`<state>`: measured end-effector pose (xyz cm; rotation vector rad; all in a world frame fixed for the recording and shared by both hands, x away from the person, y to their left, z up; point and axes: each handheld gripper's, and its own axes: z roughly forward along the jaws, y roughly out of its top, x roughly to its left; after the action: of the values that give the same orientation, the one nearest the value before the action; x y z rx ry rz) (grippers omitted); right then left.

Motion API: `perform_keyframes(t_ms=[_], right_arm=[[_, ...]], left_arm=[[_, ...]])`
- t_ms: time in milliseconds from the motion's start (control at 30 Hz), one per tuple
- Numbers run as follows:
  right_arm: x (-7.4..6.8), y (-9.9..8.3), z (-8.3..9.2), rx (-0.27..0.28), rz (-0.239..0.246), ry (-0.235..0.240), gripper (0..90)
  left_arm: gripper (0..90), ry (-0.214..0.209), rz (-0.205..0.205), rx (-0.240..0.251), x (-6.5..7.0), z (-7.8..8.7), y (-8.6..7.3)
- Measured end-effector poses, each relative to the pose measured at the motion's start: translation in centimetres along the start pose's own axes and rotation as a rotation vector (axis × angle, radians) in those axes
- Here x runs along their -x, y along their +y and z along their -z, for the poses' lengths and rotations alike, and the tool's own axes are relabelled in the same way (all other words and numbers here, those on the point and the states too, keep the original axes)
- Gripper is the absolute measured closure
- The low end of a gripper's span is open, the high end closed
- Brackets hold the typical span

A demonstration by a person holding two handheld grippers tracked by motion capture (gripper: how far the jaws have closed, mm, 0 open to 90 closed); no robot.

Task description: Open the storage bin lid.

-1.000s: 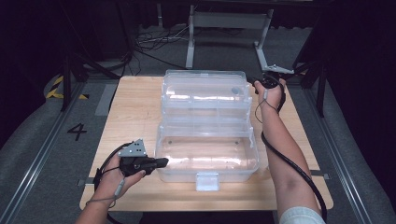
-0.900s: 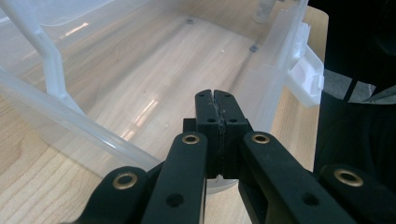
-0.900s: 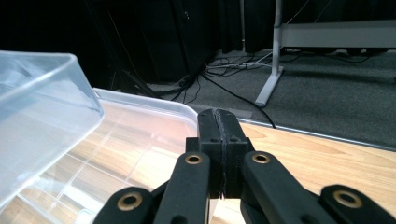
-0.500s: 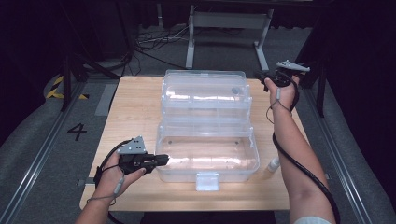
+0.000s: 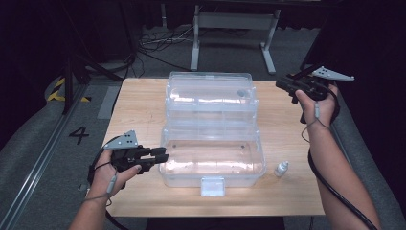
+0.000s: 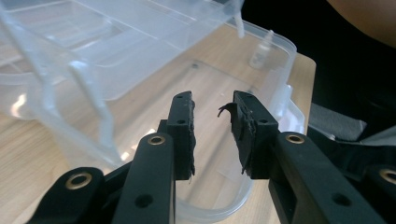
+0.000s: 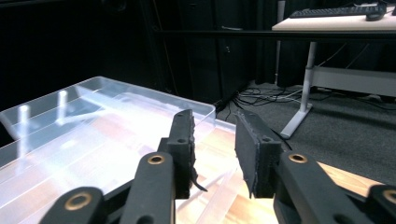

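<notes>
Wooden tabletop, dark room behind. Clear plastic box sits mid-tabletop, lid swung open. Left gripper beside box's near-left corner, right gripper lifted clear at far right; both sets of fingers just opened, apart, empty. Small bottle likely next.

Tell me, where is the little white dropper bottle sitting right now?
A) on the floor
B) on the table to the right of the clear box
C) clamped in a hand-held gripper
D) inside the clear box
B: the small bottle stands on the wooden table just right of the clear plastic box, apart from both hands.
</notes>
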<state>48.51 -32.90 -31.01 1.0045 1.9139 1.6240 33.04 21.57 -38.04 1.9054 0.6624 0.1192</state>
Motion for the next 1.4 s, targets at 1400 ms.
perform_keyframes(t_ms=[1400], right_arm=[[-4.5,-0.4,8.8,-0.351,0.211,0.165,62.6]], left_arm=[[59.7,0.161,0.115,0.023,-3.0,2.5,-0.8]])
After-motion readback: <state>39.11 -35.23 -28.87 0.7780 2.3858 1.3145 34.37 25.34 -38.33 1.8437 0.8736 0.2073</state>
